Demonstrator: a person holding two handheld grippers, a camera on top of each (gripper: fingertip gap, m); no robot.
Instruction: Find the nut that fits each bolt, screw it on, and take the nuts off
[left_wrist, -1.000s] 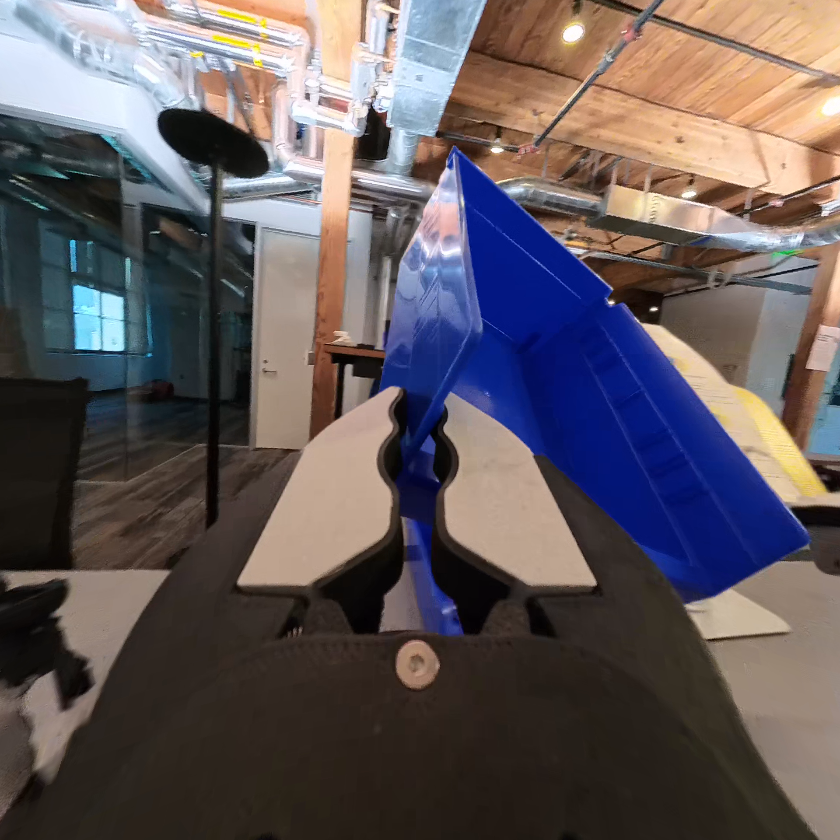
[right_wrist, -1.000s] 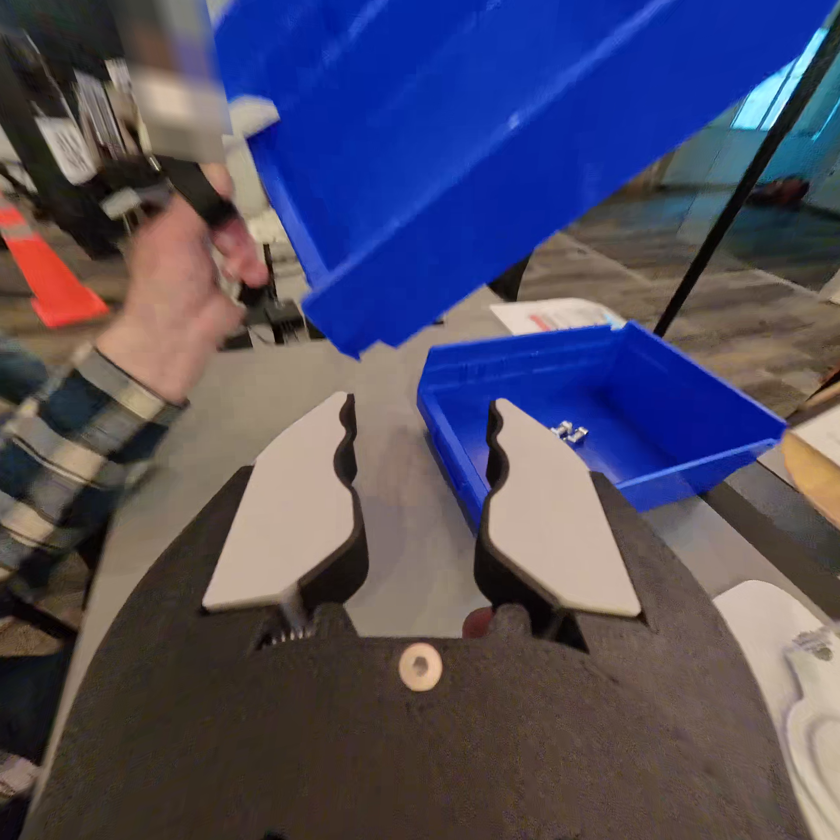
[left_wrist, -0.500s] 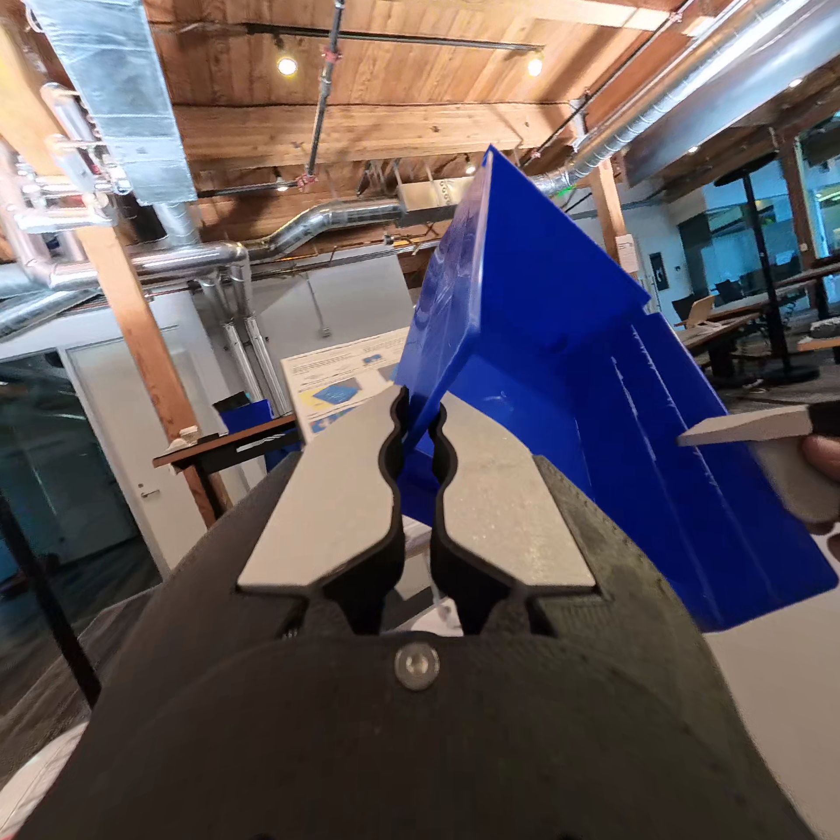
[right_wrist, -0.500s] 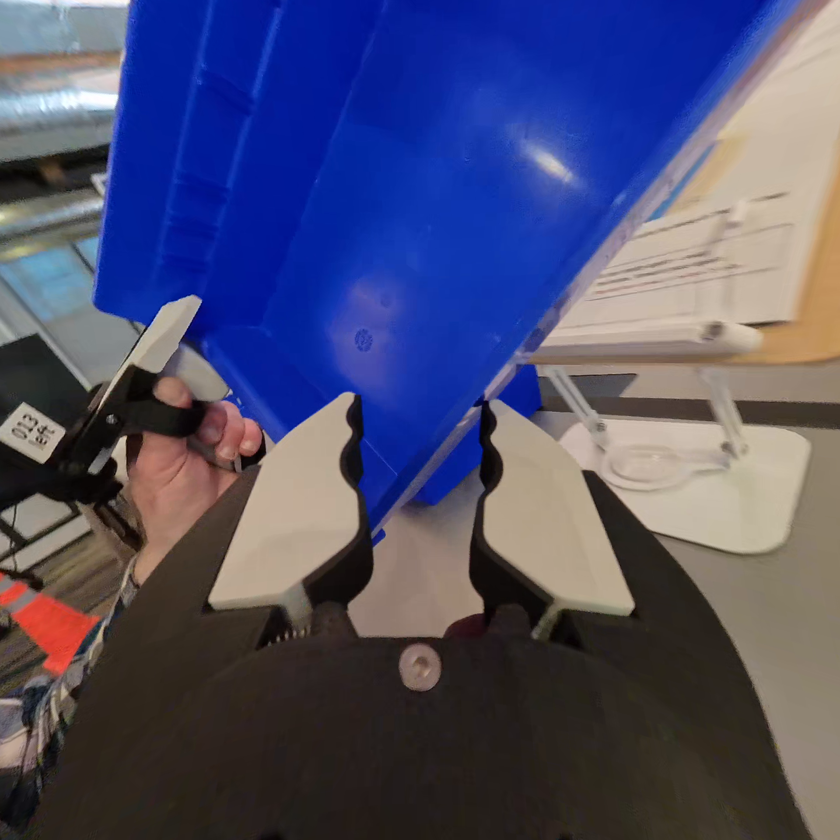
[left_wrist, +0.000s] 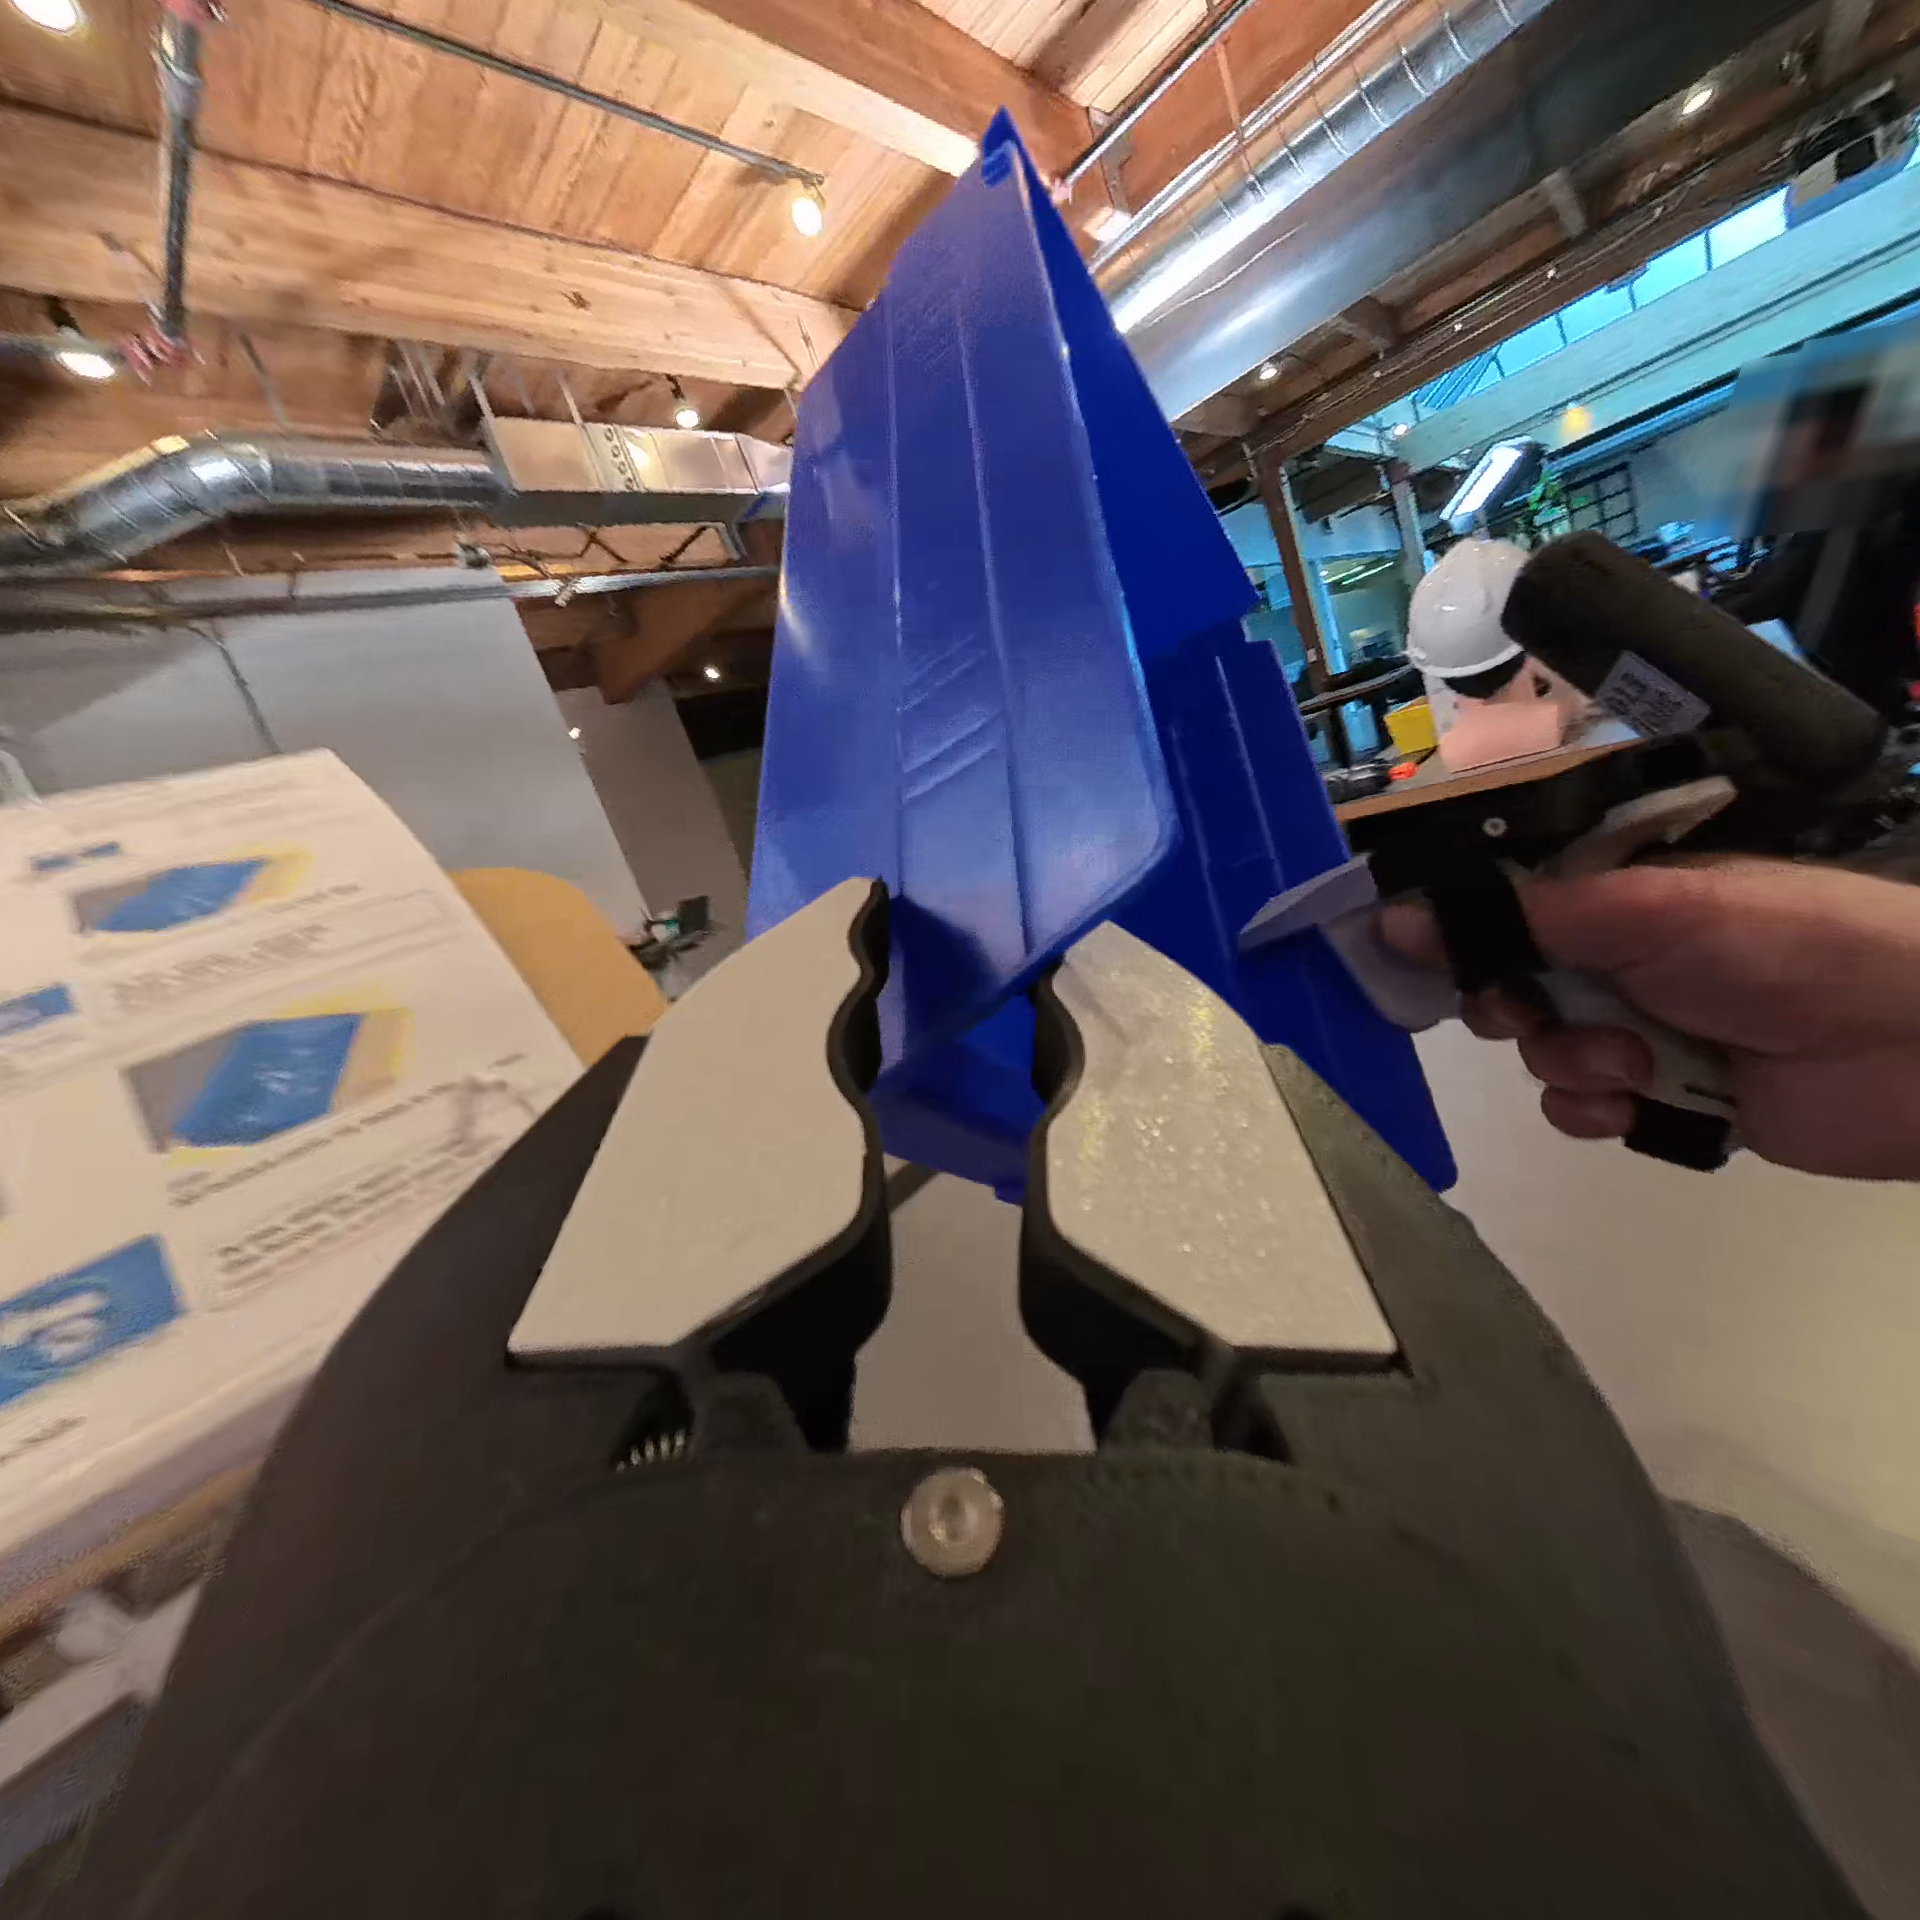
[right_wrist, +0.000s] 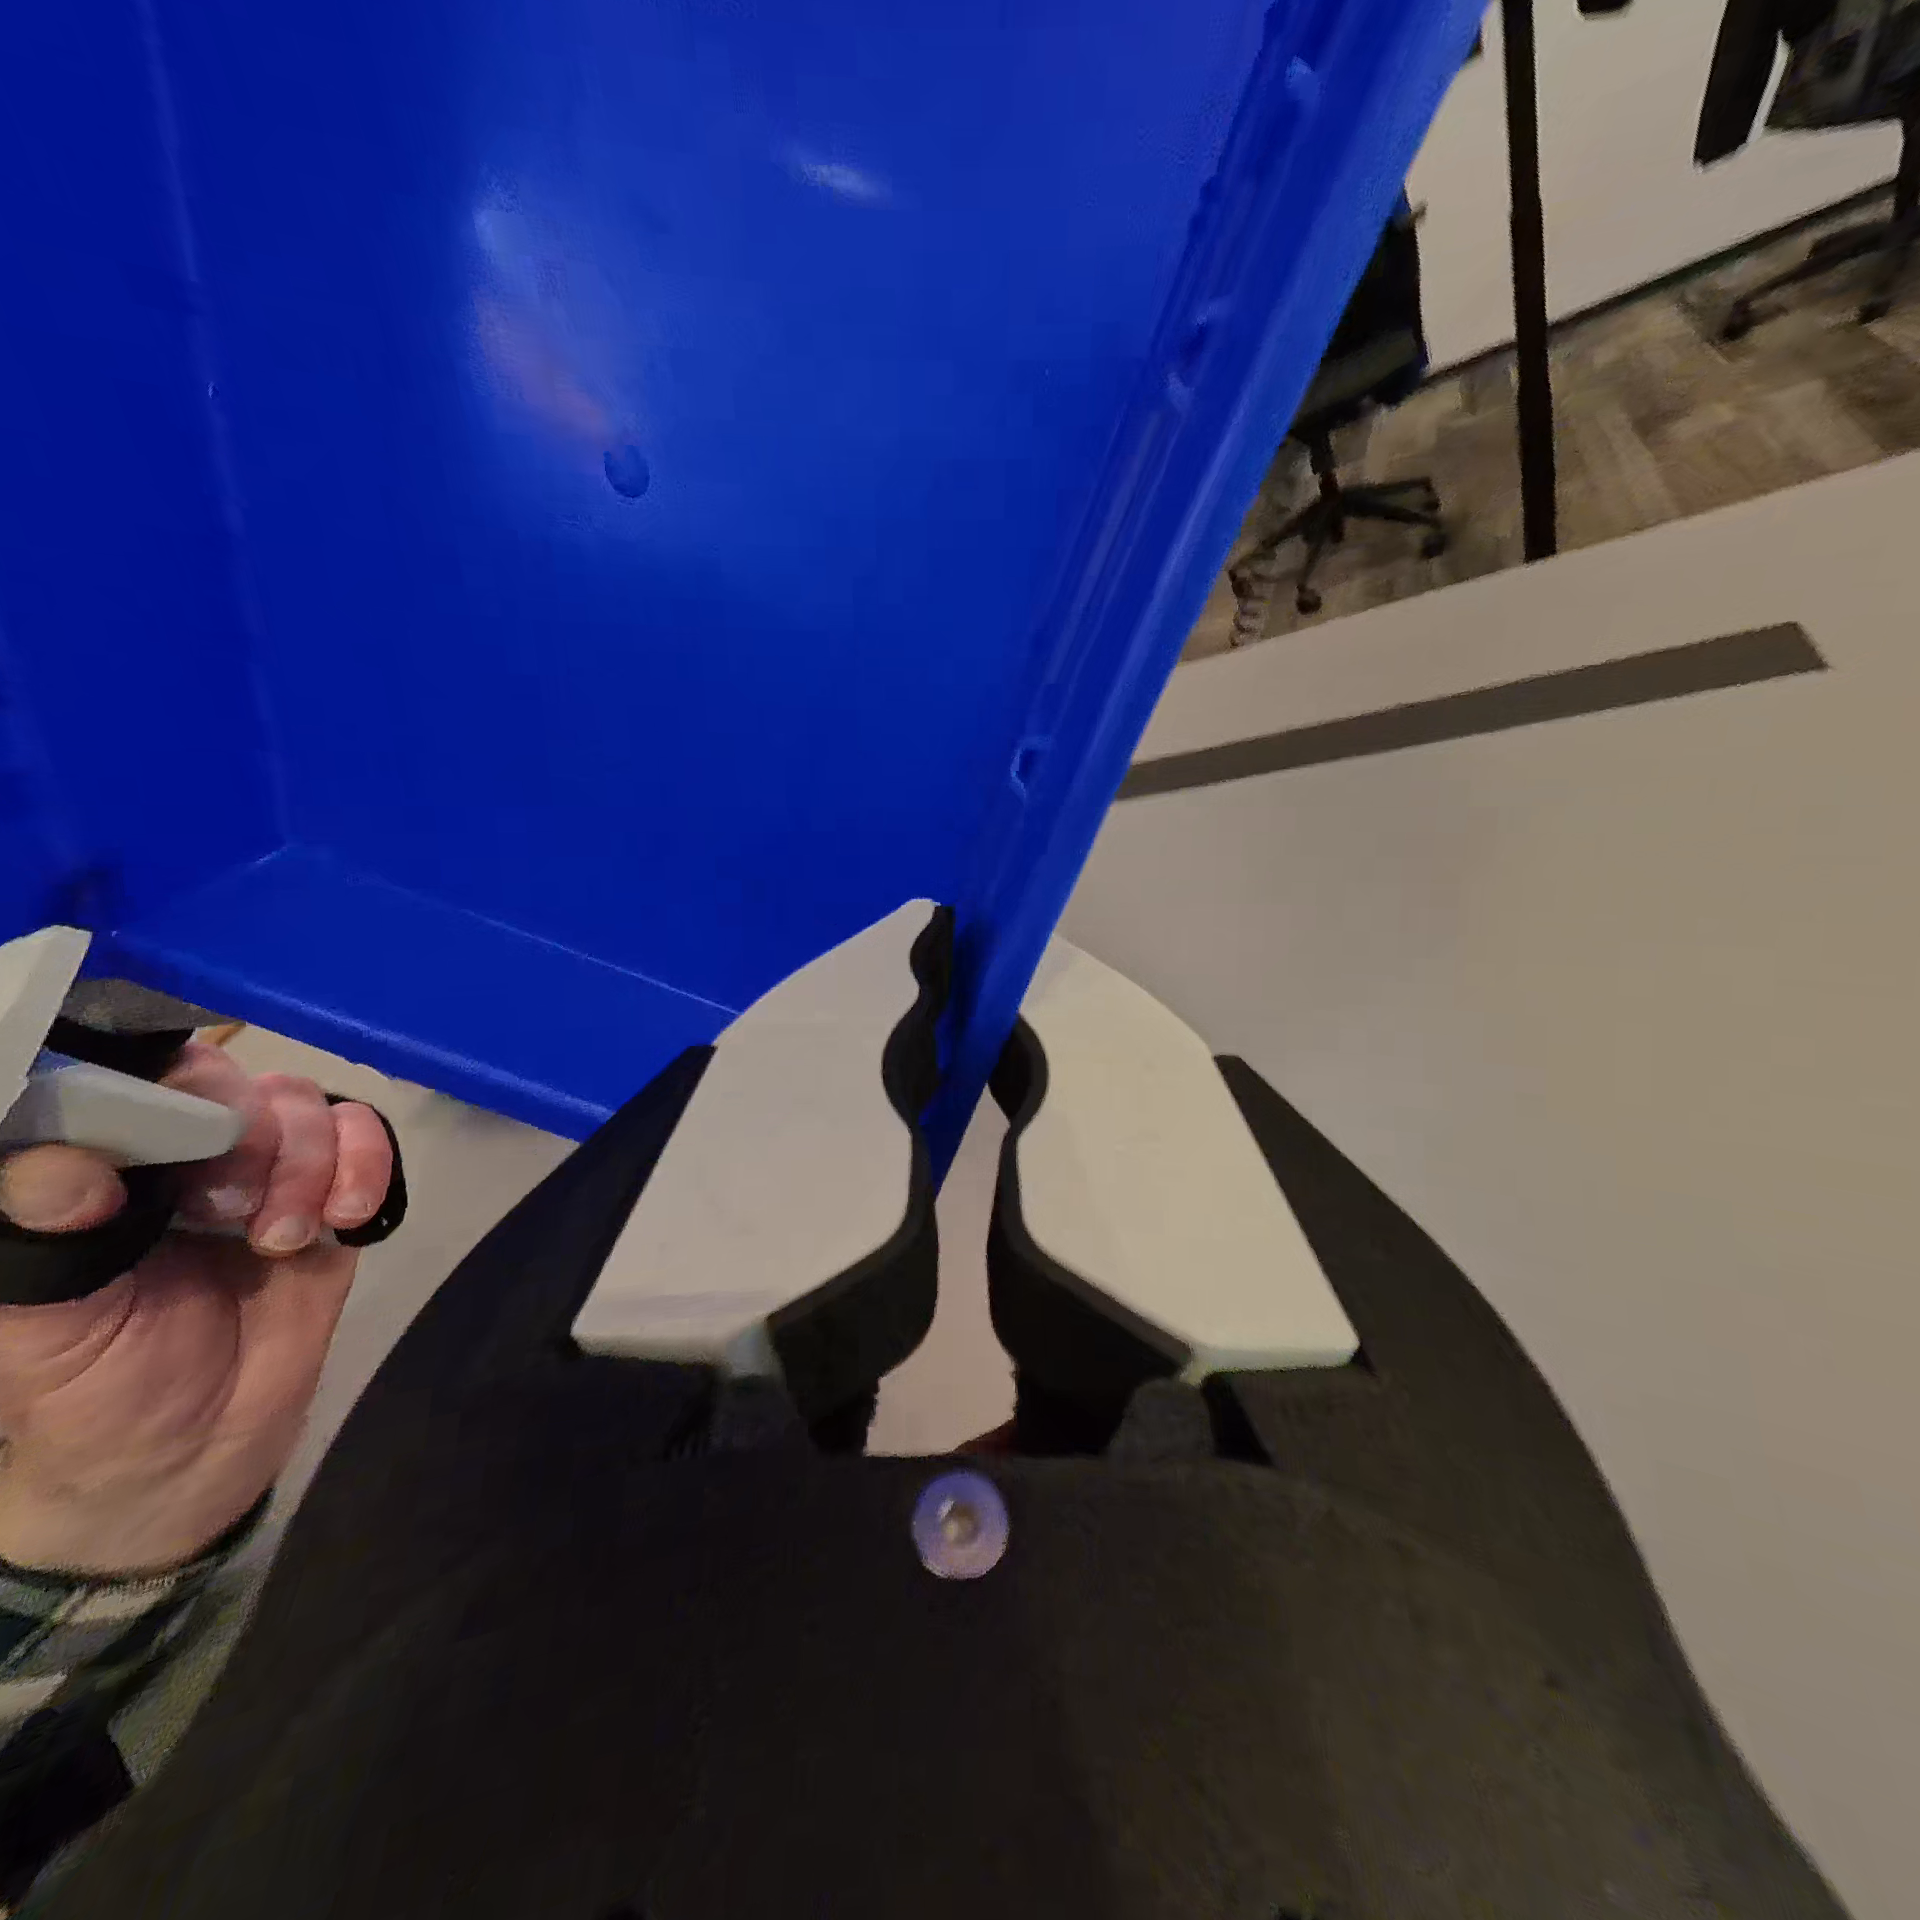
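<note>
I had the empty-looking blue bin (right_wrist: 644, 436) tipped up above the table (right_wrist: 1507, 987), my right tongs (right_wrist: 971, 997) clenched on its right wall and my left tongs (left_wrist: 961, 966) released around its near corner, no nuts or bolts in sight, so next I judged I must set it down.

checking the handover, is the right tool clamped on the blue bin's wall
Yes, in the right wrist view the right tool has both fingers pressed on the blue bin's side wall.

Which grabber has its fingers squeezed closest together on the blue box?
The right gripper: its fingers pinch the blue box's thin wall; the left gripper's stand wider.
</note>
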